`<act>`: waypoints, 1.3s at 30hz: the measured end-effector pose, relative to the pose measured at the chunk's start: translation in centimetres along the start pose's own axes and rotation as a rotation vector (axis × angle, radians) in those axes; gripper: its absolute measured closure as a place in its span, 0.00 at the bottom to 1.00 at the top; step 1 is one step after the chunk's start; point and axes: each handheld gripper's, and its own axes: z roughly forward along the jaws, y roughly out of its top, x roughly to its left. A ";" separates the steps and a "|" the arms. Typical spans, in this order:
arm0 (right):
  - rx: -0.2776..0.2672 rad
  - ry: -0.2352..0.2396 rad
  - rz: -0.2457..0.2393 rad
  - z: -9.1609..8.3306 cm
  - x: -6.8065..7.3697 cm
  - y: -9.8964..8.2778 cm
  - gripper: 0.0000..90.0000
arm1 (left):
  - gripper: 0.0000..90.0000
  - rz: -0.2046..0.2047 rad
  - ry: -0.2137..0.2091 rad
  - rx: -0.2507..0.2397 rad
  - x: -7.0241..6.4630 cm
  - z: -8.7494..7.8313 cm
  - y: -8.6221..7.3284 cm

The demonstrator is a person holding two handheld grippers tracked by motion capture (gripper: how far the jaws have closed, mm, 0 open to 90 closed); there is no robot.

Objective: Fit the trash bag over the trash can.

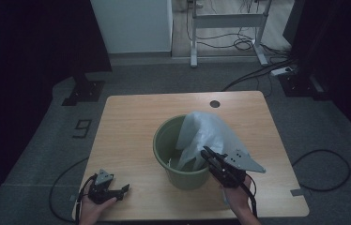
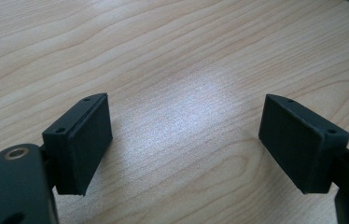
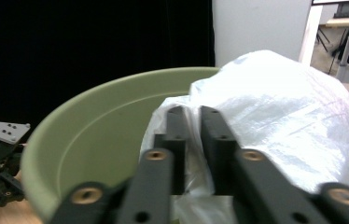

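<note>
Green round plastic bucket sits mid-frame on the pale wood worktop in the high view, a translucent white plastic bag draped over its right rim. Right gripper is at the bag; left gripper rests lower left.

Left gripper view: jaws wide apart, nothing between them, bare worktop beneath.

Right gripper view: jaws narrow, a thin gap, bag film between them; cannot tell whether they pinch it. Bucket at left.

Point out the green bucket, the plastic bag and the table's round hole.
green bucket (image 1: pixel 163 140), high view, left rim.
plastic bag (image 1: pixel 206 129), high view, bulging top.
round hole (image 1: pixel 215 103), high view, its centre.
</note>
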 end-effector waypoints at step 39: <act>0.093 -0.271 -0.027 -5.1 -0.5 -7.4 0.28 | 0.19 0.000 -0.002 0.005 -0.1 0.1 0.0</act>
